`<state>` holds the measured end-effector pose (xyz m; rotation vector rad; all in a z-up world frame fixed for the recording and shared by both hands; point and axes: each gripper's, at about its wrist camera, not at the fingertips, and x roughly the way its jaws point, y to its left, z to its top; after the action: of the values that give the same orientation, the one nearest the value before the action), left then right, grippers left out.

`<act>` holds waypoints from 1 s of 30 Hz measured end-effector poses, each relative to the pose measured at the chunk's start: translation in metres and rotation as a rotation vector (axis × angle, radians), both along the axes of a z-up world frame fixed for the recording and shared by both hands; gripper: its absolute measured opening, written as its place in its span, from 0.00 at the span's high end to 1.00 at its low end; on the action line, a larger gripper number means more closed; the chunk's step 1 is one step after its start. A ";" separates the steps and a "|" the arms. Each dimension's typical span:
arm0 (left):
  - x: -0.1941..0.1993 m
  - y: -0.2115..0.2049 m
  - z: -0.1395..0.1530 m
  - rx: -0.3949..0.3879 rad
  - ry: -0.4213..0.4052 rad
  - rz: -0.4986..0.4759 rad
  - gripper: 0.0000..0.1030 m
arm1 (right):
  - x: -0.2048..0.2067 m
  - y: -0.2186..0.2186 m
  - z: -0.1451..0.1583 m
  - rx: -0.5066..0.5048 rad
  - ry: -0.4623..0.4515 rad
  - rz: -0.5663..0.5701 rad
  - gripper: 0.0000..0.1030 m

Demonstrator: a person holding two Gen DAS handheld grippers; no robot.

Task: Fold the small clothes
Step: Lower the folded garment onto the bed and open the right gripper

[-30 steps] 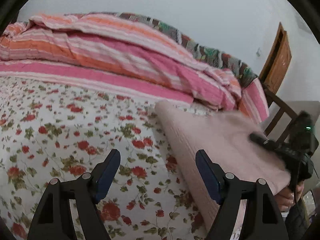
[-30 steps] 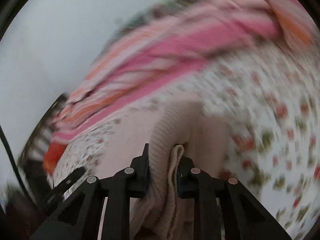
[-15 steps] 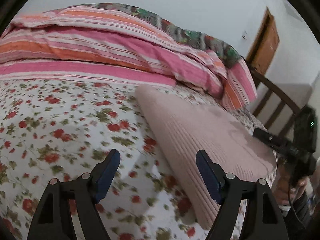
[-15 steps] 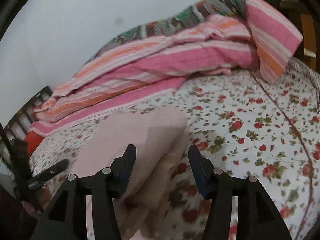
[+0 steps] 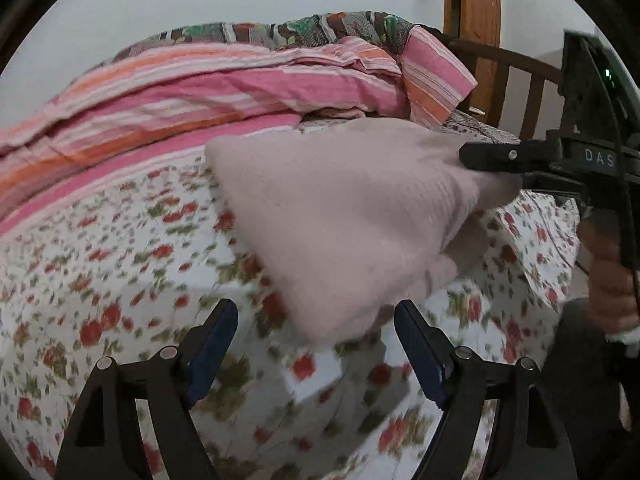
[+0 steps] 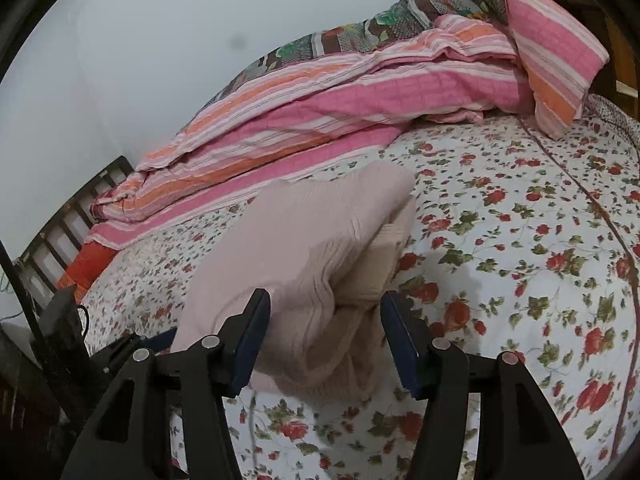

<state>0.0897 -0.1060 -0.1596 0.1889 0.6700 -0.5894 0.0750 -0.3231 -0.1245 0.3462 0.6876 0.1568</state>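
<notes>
We're looking at a pale pink knit garment (image 6: 304, 256) bundled on the floral bedsheet (image 6: 520, 240), already doubled over on itself: in the right wrist view we can see stacked layers at its near end, with a ribbed edge peeking out toward 3 o'clock. So at least one fold looks done, we'd say, though the bundle is bulky and rumpled, not flat and square.

Our right gripper (image 6: 324, 340) sits with its jaws spread wide, one on each side of the near end of the garment at 6 o'clock in its own view, nothing pinched. From the left wrist view that same right gripper (image 5: 492, 160) comes in from 3 o'clock, its finger lying against the garment's (image 5: 340, 220) far corner; whether it touches or just overlaps there we can't tell.

Our left gripper (image 5: 316, 344) is open too, jaws apart at 6 o'clock, with the lower tip of the garment hanging between and just above them. The view is smeared with motion, so we can't say whether the cloth rests on the bed at that point or is lifted.

The striped pink quilt (image 6: 340, 100) is heaped along 12 o'clock, well apart from the work, with the wooden bed frame (image 5: 516, 80) toward 2 o'clock.

What's left, as we judge it: squaring the bundle, maybe one more fold, and pressing it flat.
</notes>
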 end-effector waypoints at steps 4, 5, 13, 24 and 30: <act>0.004 -0.019 0.003 0.012 -0.024 0.044 0.23 | 0.007 0.002 -0.006 0.007 0.034 0.016 0.47; 0.002 -0.018 0.006 0.005 -0.042 0.054 0.32 | 0.008 0.002 -0.008 0.012 0.045 0.020 0.55; 0.002 0.024 0.009 -0.089 0.019 0.042 0.81 | -0.012 -0.018 -0.013 0.061 -0.041 0.035 0.96; -0.004 0.058 0.028 -0.184 0.038 0.093 0.44 | -0.012 -0.009 0.001 -0.125 -0.058 -0.013 0.80; 0.034 0.050 0.053 -0.255 0.046 0.115 0.44 | 0.030 0.002 -0.001 -0.120 -0.032 0.002 0.81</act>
<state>0.1233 -0.0556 -0.1068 -0.1012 0.6391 -0.5640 0.1051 -0.3210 -0.1257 0.2278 0.6628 0.1217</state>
